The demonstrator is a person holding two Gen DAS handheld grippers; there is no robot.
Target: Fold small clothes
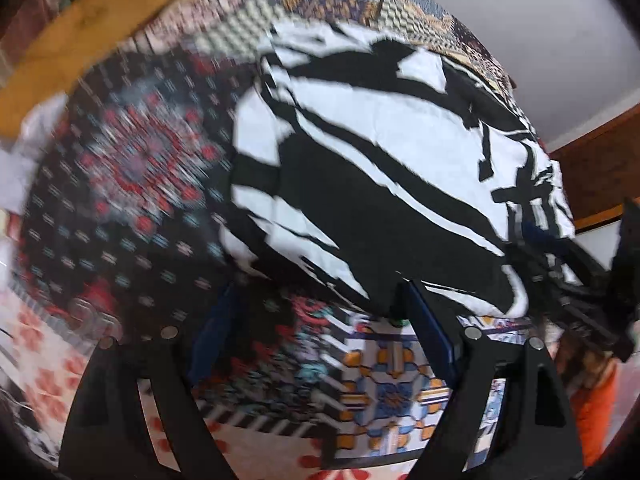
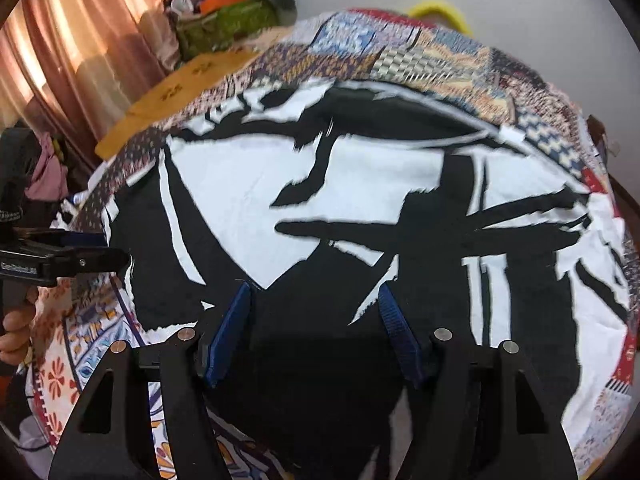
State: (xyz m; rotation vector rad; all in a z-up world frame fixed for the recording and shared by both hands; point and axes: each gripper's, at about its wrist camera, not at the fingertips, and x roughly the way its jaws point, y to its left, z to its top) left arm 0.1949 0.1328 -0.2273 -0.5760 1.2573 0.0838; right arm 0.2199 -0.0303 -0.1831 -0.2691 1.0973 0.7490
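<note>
A black-and-white patterned garment (image 1: 380, 152) lies spread flat on a patchwork bedspread (image 1: 132, 184). My left gripper (image 1: 316, 292) hangs open just short of the garment's near edge. Only bedspread shows between its blue pads (image 1: 428, 320), and the right pad's tip stands at the hem. In the right wrist view the garment (image 2: 360, 184) fills most of the picture. My right gripper (image 2: 314, 286) is open over a black part of it, and no cloth is pinched between the pads (image 2: 236, 320). Each gripper shows in the other's view: the right gripper (image 1: 580, 280) and the left gripper (image 2: 108, 248).
A person's hand (image 2: 16, 328) holds the left gripper's handle. A wooden headboard (image 1: 92, 28) runs along the bed's far side, with curtains (image 2: 80, 40) and a cluttered shelf (image 2: 224, 4) behind it. A white wall (image 1: 540, 20) lies beyond the bed.
</note>
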